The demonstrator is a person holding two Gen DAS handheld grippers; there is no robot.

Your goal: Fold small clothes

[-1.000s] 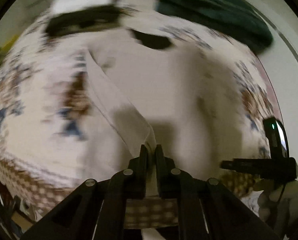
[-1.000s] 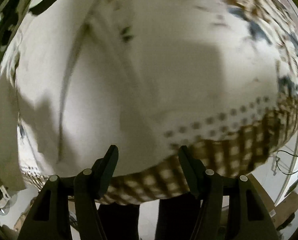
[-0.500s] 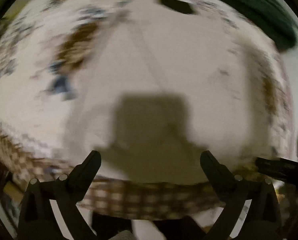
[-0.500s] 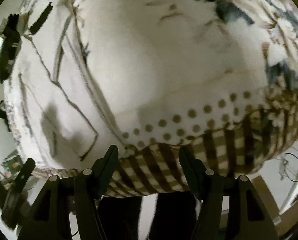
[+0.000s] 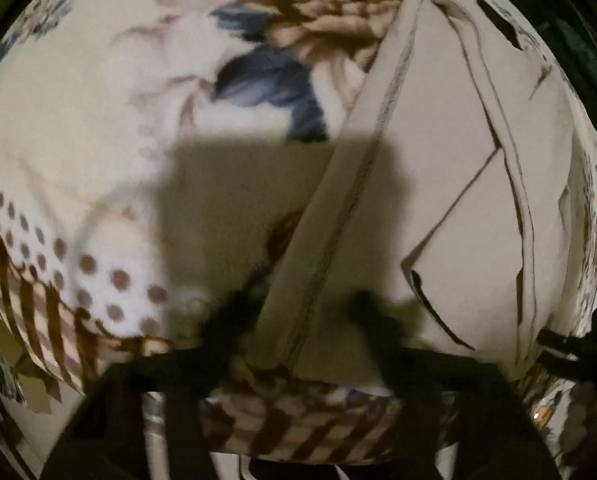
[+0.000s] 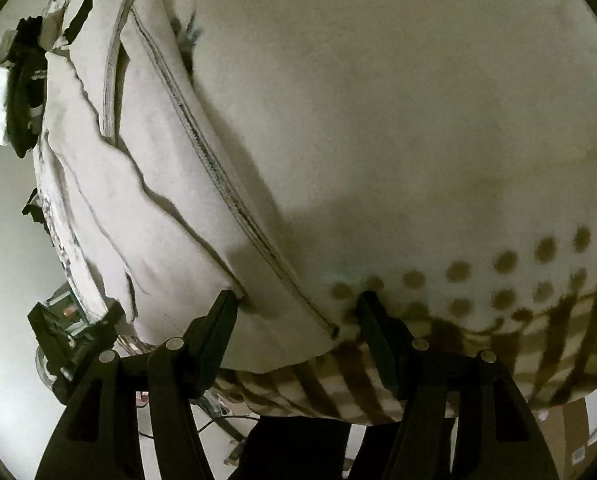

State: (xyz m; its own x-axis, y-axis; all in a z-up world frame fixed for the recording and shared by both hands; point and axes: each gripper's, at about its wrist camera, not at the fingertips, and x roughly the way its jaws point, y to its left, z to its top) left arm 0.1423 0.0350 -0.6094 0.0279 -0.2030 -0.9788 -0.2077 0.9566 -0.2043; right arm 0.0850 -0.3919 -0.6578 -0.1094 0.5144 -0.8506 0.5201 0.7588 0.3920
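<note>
A pale cream garment (image 5: pixel 478 200) lies partly folded on a flowered blanket (image 5: pixel 98 128), with a stitched hem running diagonally. In the left wrist view my left gripper (image 5: pixel 302 308) is open, blurred, its jaws either side of the hem at the blanket's front edge. In the right wrist view the same garment (image 6: pixel 158 208) lies at left. My right gripper (image 6: pixel 298 308) is open, its jaws straddling the garment's near corner, left fingertip (image 6: pixel 226 304) touching the cloth.
The blanket has brown dots and a checked border (image 6: pixel 538 340) along its front edge. A dark green cloth (image 5: pixel 578 40) lies at the far right. The other gripper (image 6: pixel 18 80) shows at far left in the right wrist view.
My left gripper let go of the garment edge and opened, then swung left along the hem. My right gripper stayed open and moved in over the garment's near corner.
</note>
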